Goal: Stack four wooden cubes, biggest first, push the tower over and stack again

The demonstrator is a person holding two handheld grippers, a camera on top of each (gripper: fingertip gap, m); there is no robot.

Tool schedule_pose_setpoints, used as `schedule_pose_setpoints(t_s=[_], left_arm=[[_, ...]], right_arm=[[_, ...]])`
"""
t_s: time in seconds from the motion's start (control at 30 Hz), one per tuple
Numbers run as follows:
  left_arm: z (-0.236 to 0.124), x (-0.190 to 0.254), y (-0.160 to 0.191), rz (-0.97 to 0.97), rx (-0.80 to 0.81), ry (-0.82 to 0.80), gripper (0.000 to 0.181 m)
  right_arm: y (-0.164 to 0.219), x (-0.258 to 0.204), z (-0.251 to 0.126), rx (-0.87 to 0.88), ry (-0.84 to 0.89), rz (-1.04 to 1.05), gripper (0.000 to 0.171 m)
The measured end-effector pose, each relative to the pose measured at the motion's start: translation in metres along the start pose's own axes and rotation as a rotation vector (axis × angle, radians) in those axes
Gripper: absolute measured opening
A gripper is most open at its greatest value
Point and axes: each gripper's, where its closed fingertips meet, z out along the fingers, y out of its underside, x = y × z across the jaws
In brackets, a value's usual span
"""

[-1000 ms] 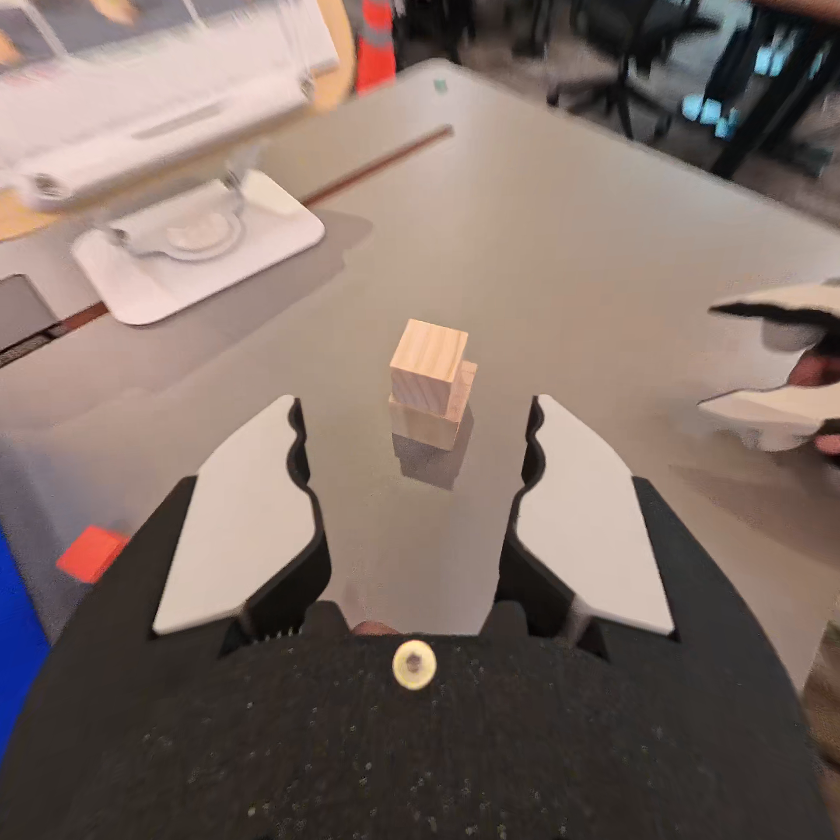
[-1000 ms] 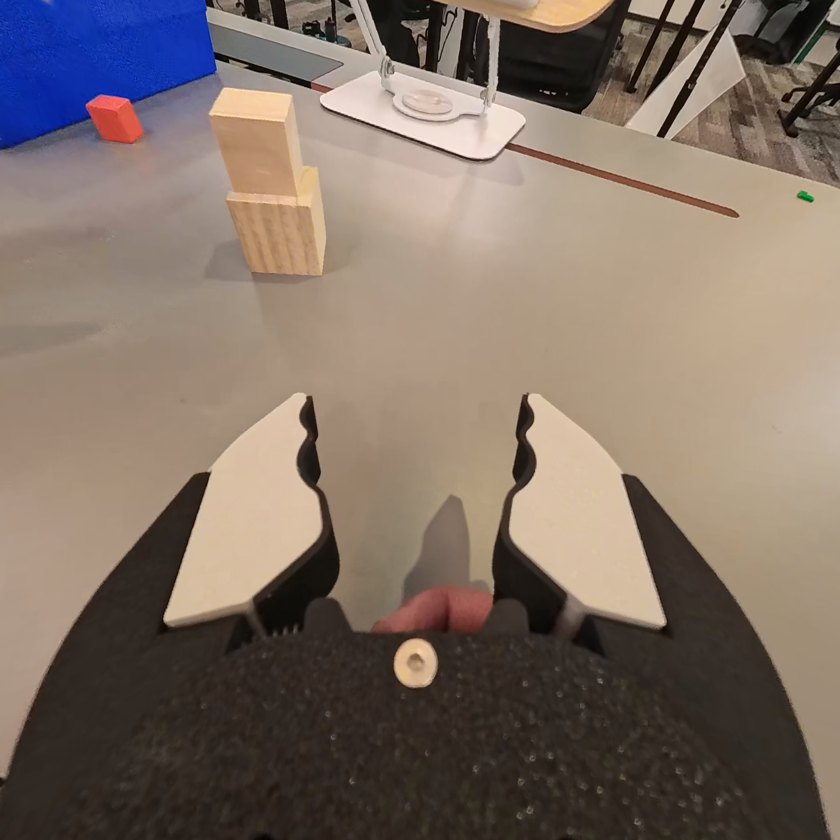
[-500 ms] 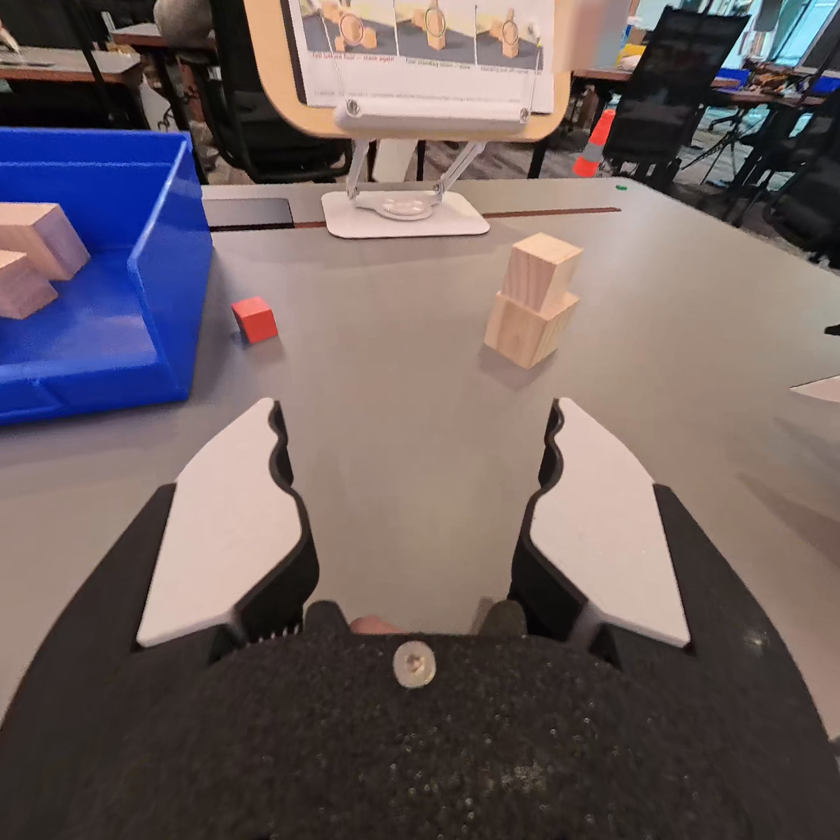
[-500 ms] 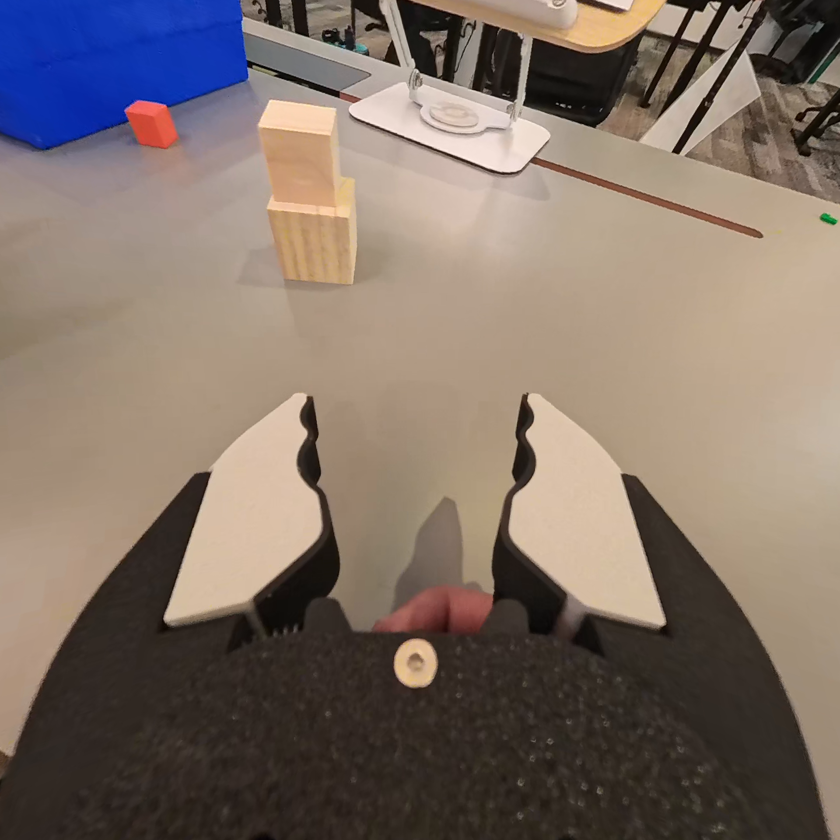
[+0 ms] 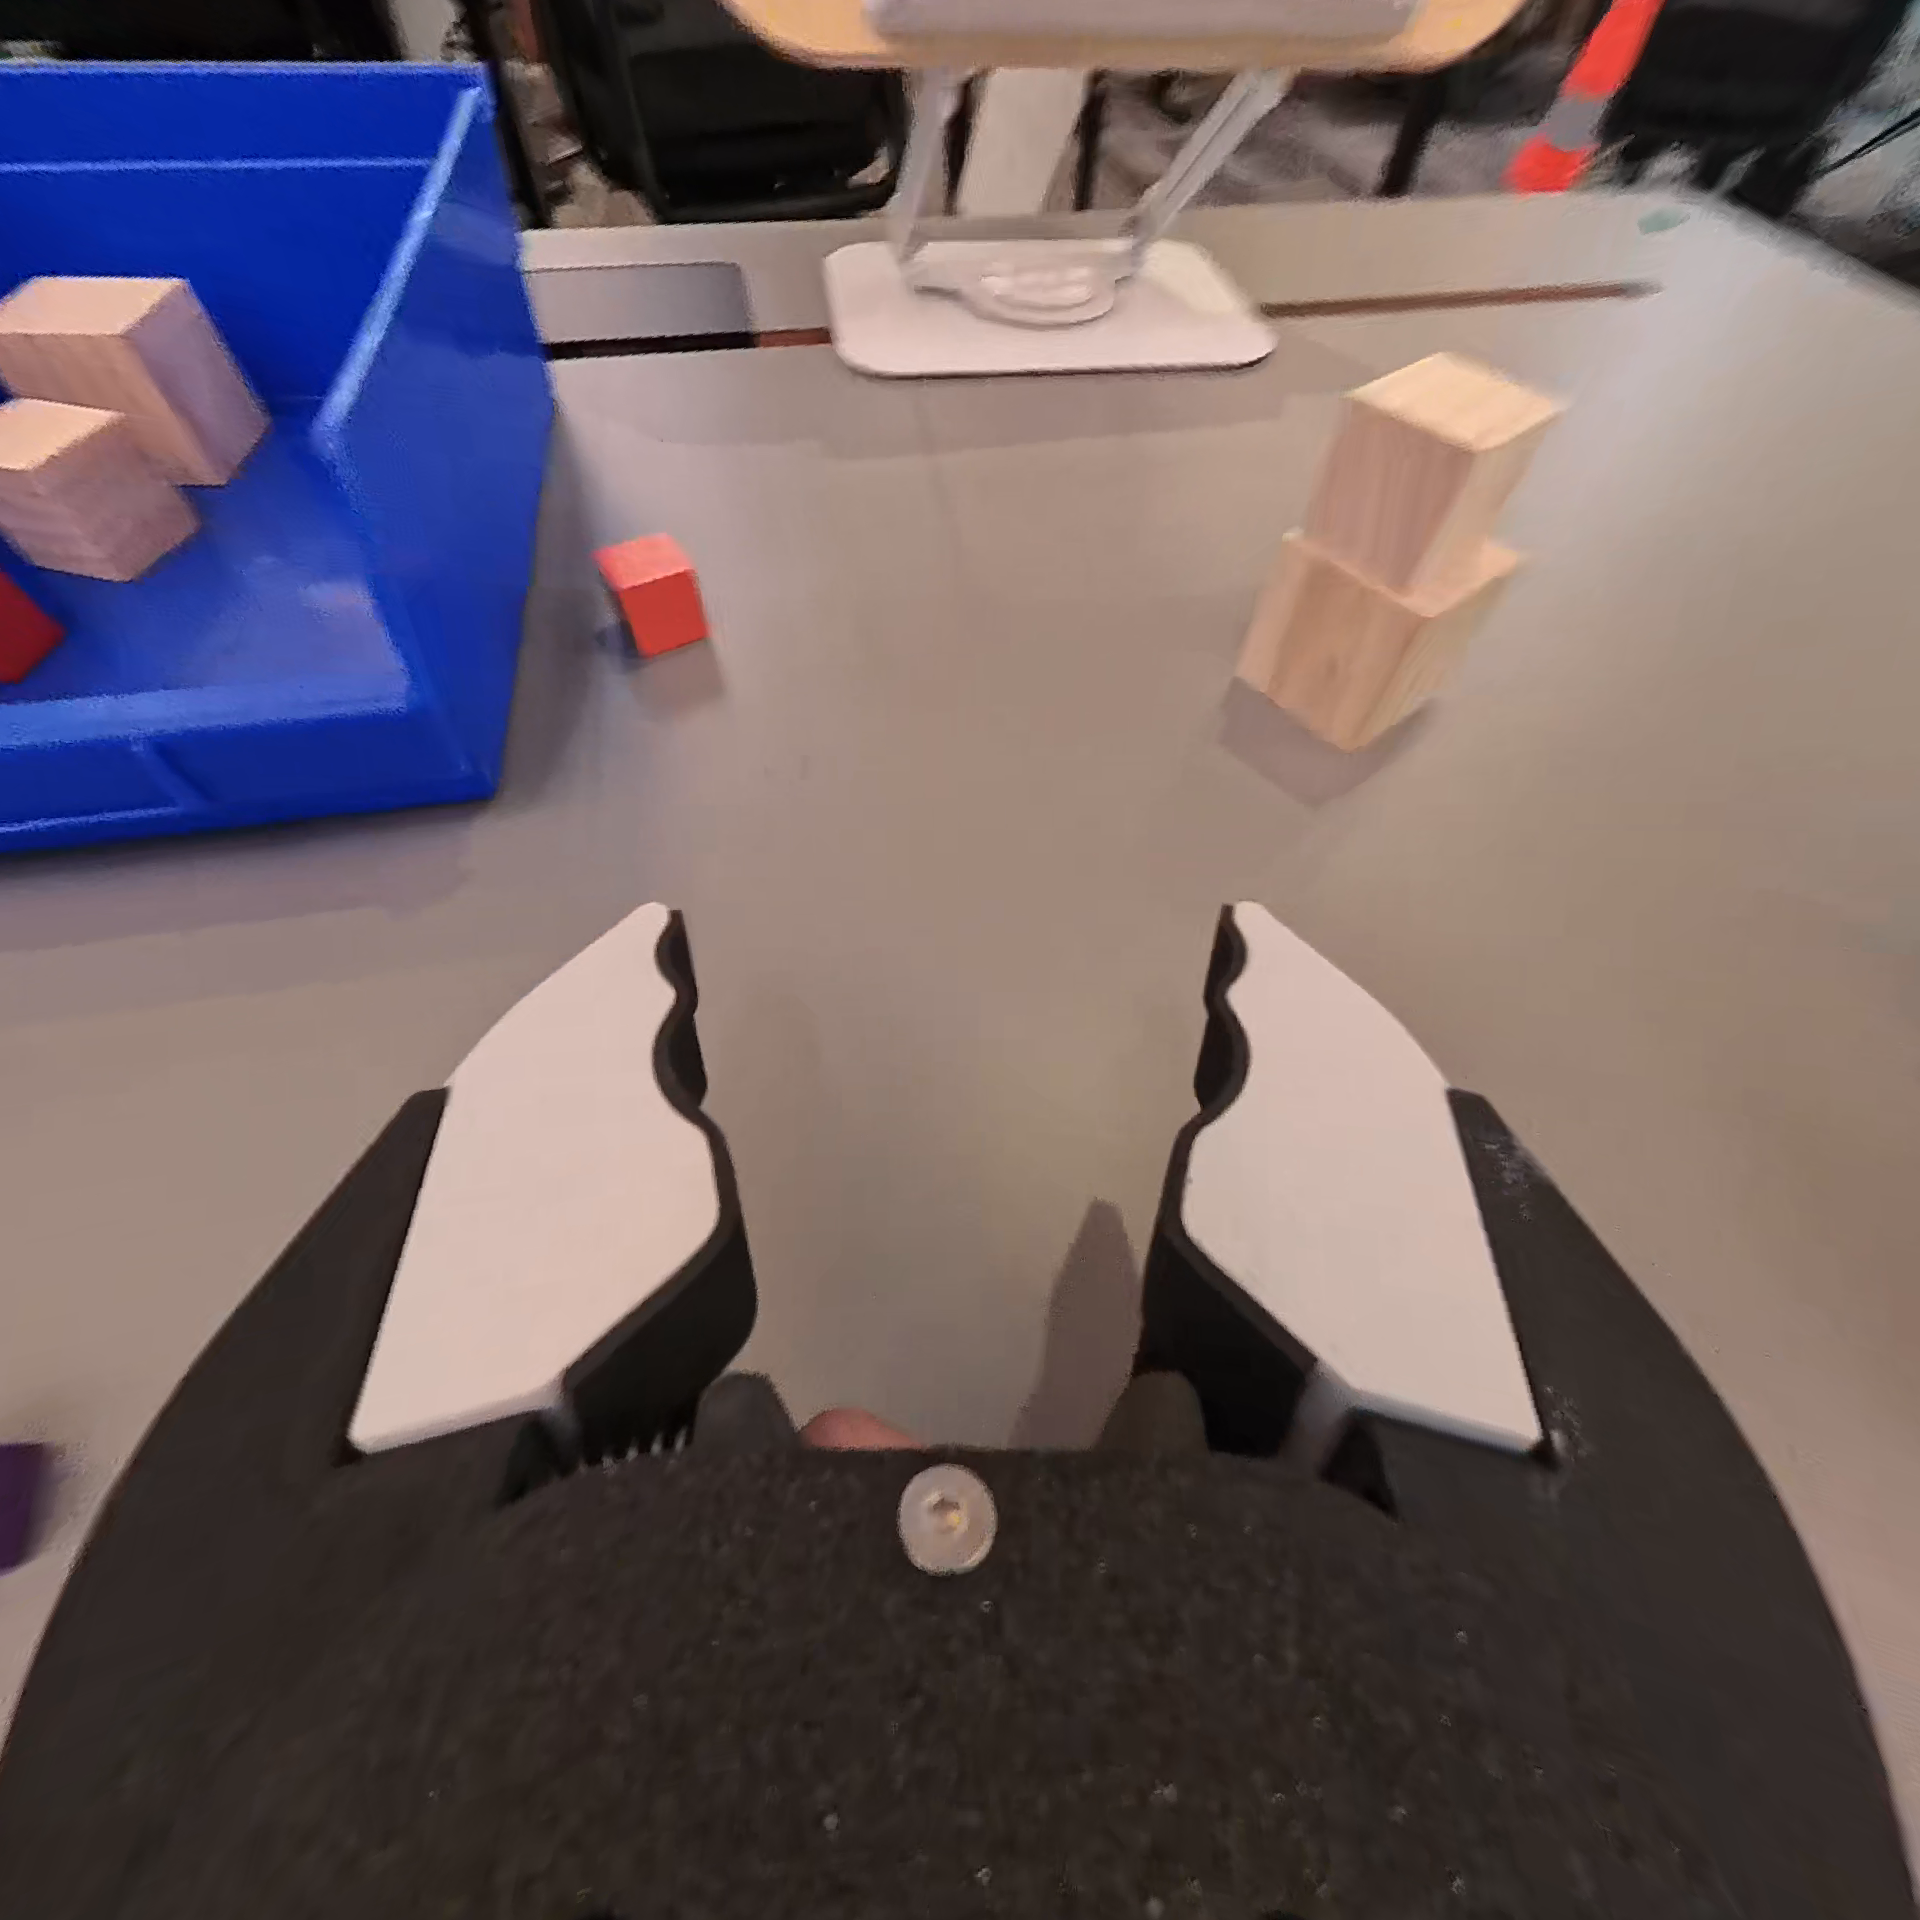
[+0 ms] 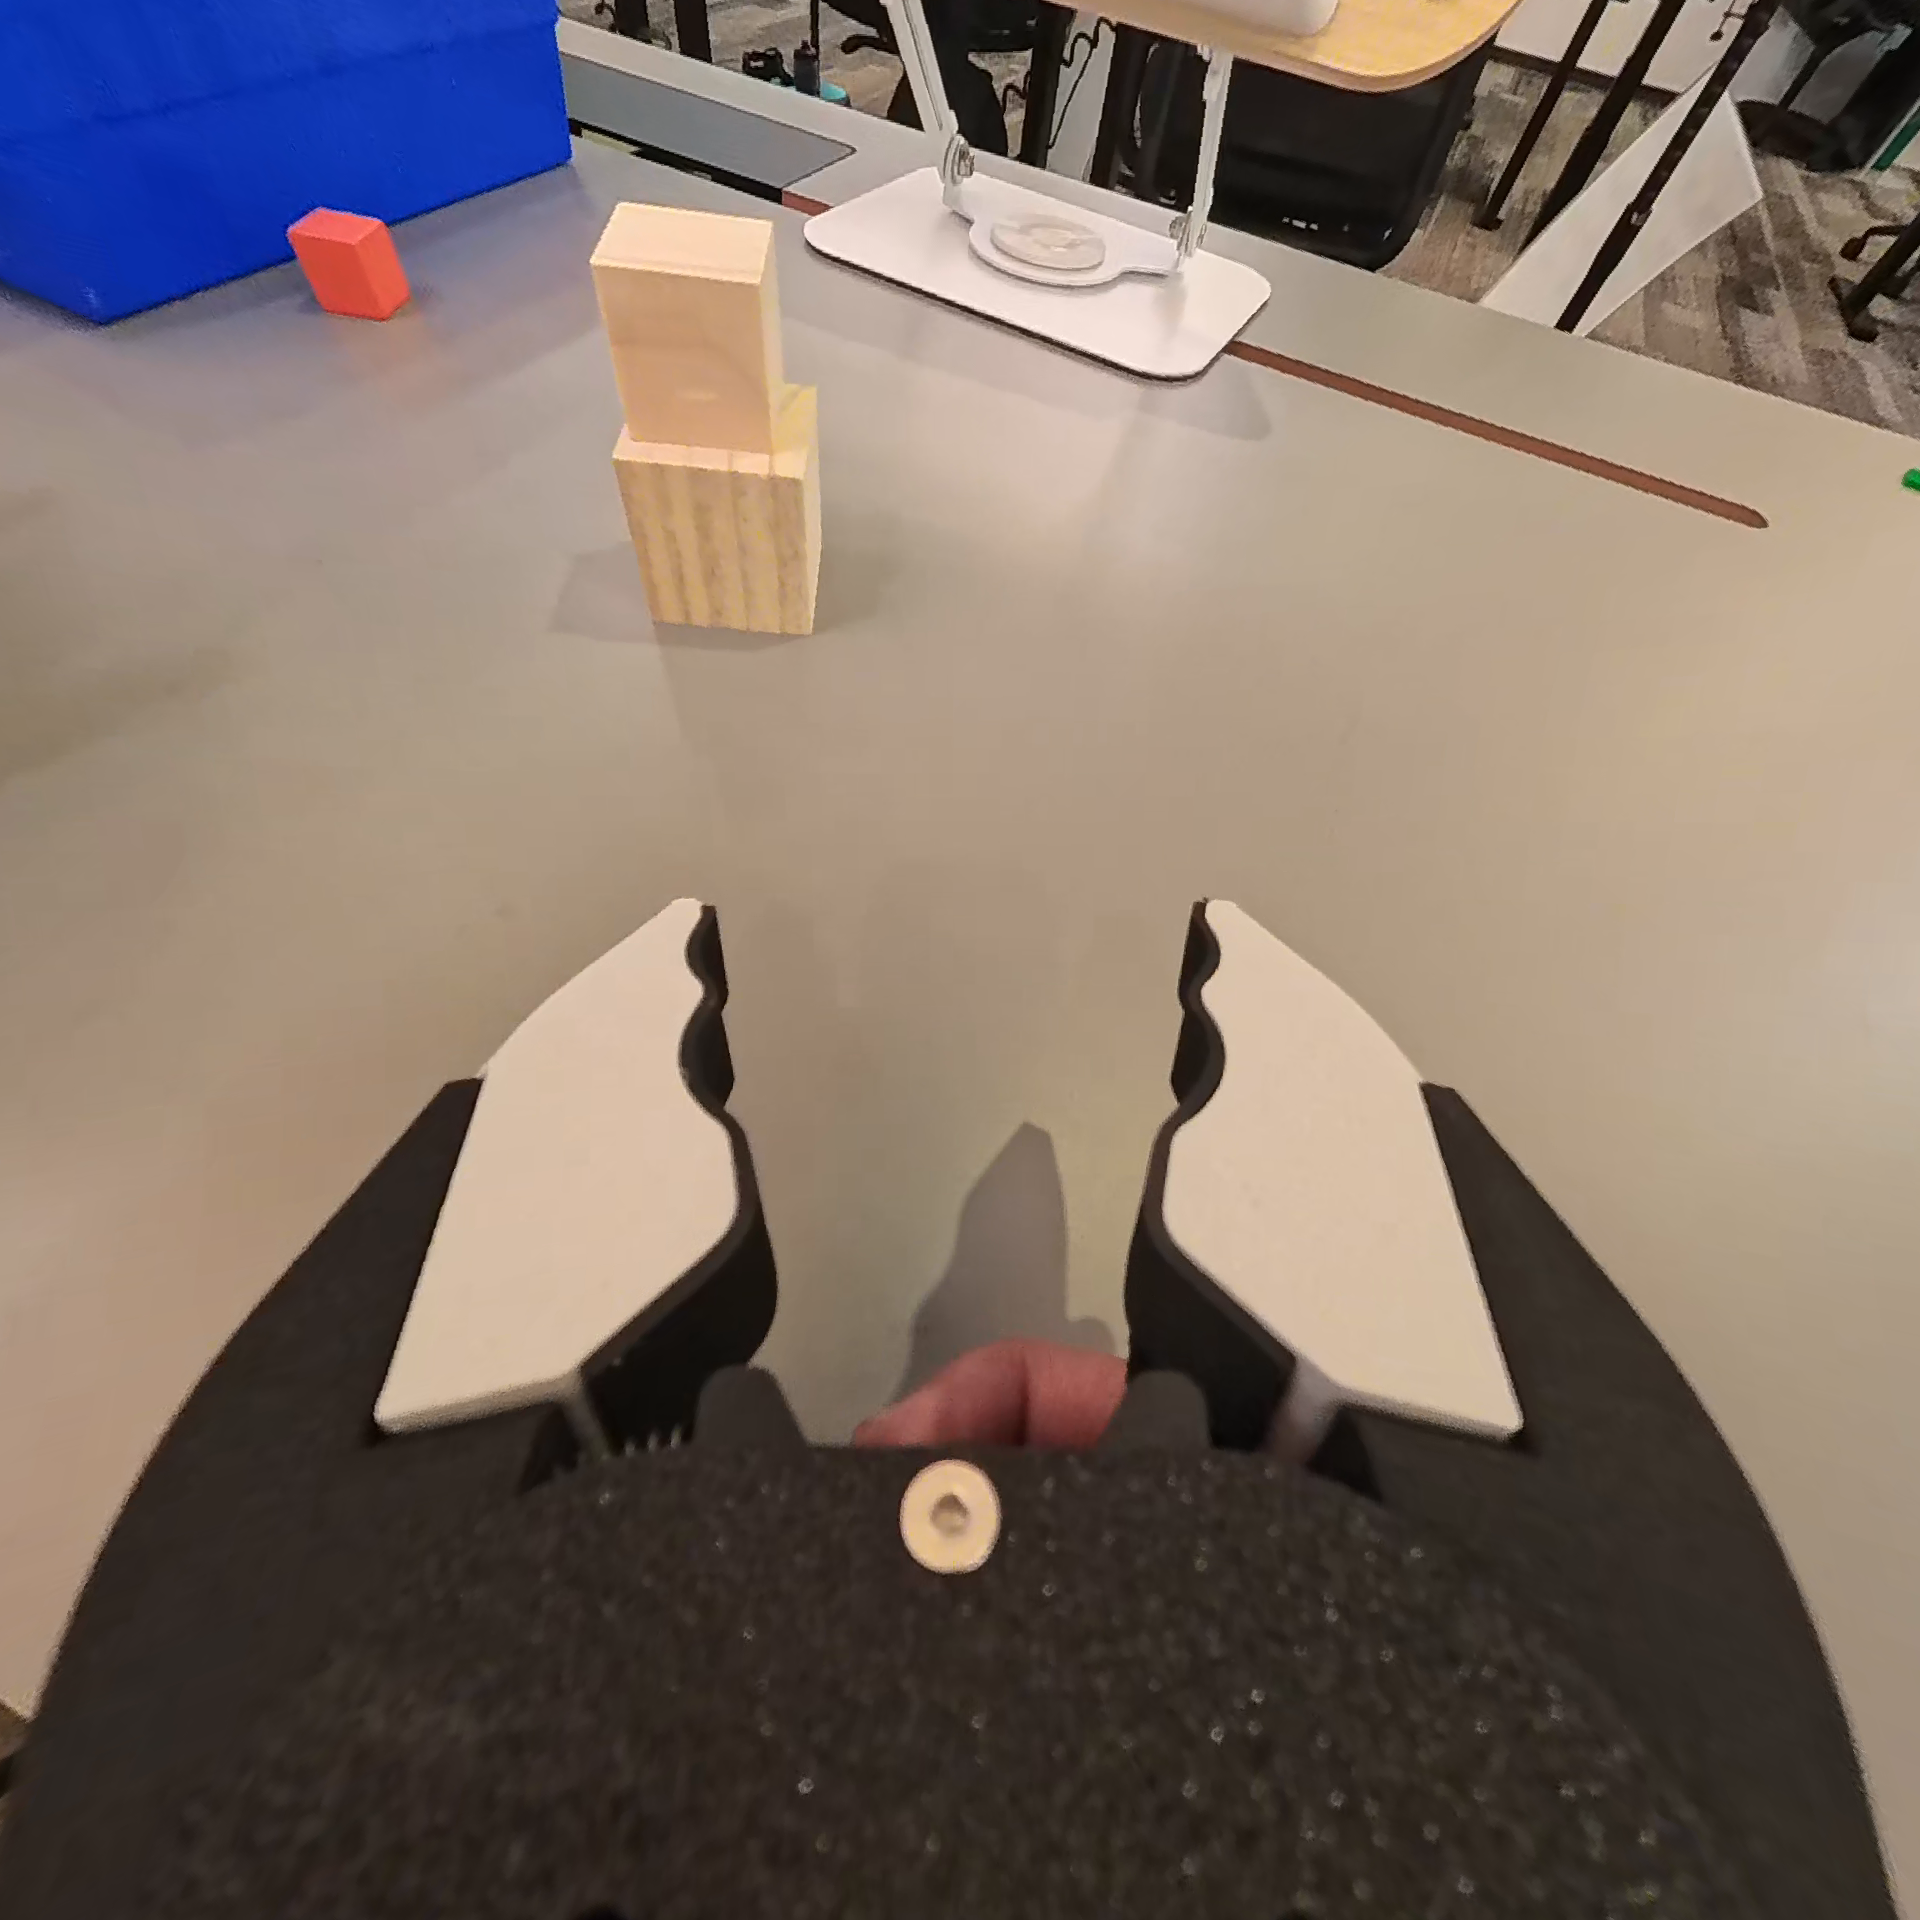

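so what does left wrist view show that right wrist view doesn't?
Only left wrist view: the inside of the blue bin, with two wooden cubes and a red piece in it, plus a purple block at the frame's left edge.

Only right wrist view: a small green item far right on the table.

Both: the two-cube stack, the red cube, the white stand base, and each view's own open, empty tool.

— What's on the worktop (image 6: 1247,727) from that side?
— Two wooden cubes; the smaller cube (image 6: 691,327) sits on the bigger cube (image 6: 722,540), set off towards its left edge.
— And the right gripper (image 6: 956,925)?
— Jaws spread apart, nothing between them; well short of the stack; a red block (image 6: 348,262) lies beside the blue bin (image 6: 260,135) behind.
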Motion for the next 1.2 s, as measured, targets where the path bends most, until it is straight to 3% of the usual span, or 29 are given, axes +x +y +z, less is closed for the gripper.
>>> schedule_pose_setpoints(t_s=[0.1, 0.3, 0.5, 0.97, 1.07, 1.17, 1.2], left_arm=[[0.027, -0.030, -0.006, 0.037, -0.076, -0.150, 0.092], [0.091, -0.049, -0.039, -0.061, -0.130, -0.223, 0.088], [0.143, -0.056, -0.039, -0.158, -0.221, -0.314, 0.078], [0.188, -0.092, -0.018, -0.296, -0.398, -0.399, 0.078], [0.192, -0.097, -0.018, -0.307, -0.392, -0.408, 0.067], [0.189, -0.109, -0.018, -0.301, -0.374, -0.450, 0.033], [0.189, -0.110, -0.019, -0.306, -0.362, -0.441, 0.029]], right_arm=[[-0.002, -0.002, 0.001, 0.004, -0.010, -0.002, 0.084], [-0.006, -0.005, 0.002, 0.015, -0.032, -0.007, 0.084], [-0.009, -0.002, 0.003, 0.018, -0.046, -0.017, 0.083], [-0.013, 0.000, -0.001, 0.025, -0.058, -0.019, 0.083], [-0.013, 0.000, -0.001, 0.024, -0.054, -0.018, 0.083], [-0.014, 0.000, -0.001, 0.022, -0.052, -0.020, 0.083], [-0.014, 0.000, -0.001, 0.021, -0.051, -0.022, 0.083]])
